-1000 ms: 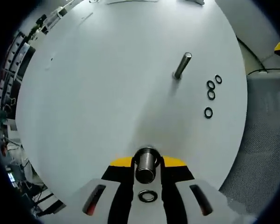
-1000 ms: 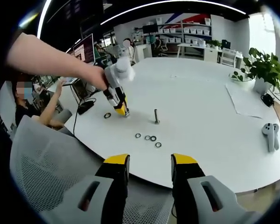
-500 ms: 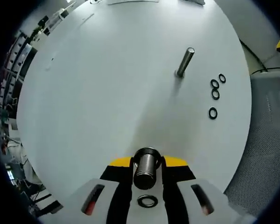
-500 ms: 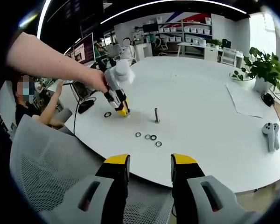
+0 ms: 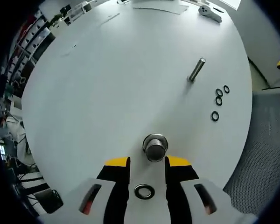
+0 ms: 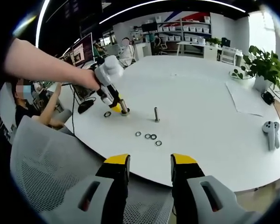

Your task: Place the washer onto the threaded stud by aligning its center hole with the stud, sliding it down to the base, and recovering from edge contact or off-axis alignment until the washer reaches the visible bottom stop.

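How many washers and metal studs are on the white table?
Washers: 5, four in a cluster plus one between the left fingers.
Studs: 2, a thin one and a thick one.
Total: 7.

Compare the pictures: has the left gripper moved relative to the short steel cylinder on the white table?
Yes. The left gripper has drawn back from the short steel cylinder; its jaws were around it, now the cylinder stands free beyond the tips.
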Tool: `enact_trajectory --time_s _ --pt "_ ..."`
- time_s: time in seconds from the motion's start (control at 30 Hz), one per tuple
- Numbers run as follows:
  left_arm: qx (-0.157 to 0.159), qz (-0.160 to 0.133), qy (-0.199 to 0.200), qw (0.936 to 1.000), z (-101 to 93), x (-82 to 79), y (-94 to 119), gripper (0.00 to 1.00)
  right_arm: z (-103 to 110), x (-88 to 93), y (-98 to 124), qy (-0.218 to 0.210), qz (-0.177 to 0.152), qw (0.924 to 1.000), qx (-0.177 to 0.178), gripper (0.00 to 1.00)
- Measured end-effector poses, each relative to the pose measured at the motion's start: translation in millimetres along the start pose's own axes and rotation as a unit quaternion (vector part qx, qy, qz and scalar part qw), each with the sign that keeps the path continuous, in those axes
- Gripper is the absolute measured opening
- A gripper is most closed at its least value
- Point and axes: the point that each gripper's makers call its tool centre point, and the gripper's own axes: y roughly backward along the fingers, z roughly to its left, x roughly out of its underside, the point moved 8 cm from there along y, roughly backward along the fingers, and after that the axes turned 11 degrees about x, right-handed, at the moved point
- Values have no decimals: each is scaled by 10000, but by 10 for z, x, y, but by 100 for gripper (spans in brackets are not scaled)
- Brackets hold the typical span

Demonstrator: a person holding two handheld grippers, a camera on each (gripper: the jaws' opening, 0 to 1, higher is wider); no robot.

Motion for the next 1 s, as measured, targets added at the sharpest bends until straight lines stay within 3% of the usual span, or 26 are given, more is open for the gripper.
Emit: enact_trajectory --time_s 0.07,0.37,0.5,1.0 --pt "-24 -33 31 10000 -53 49 45 28 -2 4 -6 12 8 10000 -4 37" --pt "-70 8 413 9991 103 498 123 27 5 2 -1 26 10 10000 -26 37" --pt "-9 -27 624 9980 48 635 129 27 -8 -2 -8 41 23 10000 -22 37" --pt "99 93 521 9985 30 662 -60 29 -23 12 -7 54 56 10000 14 37"
